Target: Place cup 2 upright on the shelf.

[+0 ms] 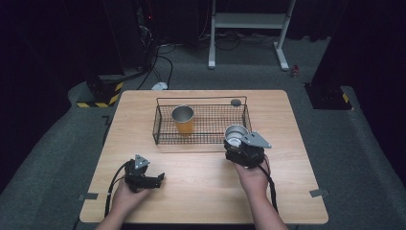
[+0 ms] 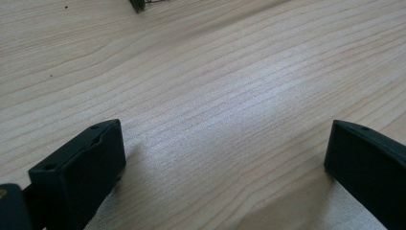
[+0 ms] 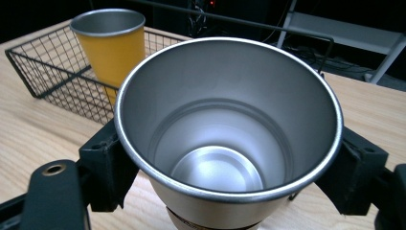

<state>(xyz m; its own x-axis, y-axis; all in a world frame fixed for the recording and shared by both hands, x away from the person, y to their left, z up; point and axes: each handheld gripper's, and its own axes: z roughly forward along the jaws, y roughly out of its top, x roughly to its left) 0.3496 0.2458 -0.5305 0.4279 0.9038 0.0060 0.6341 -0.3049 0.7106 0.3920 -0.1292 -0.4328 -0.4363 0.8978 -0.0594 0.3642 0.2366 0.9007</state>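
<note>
Steel cup (image 3: 229, 139) upright between the right gripper (image 1: 238, 144) jaws, clamped on both sides, held at the near right corner of the wire basket (image 1: 201, 136); basket floor just ahead and to the left, yellow cup (image 1: 183, 119) standing inside (left half taken, right half free). Left gripper (image 1: 155, 178) well apart, resting low over bare table (image 2: 230, 86), spread wide, holding nothing.

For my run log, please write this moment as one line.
right tool: shut on silver steel cup, at basket edge | left tool: open, over wooden table | orange steel cup: upright in black wire basket
</note>
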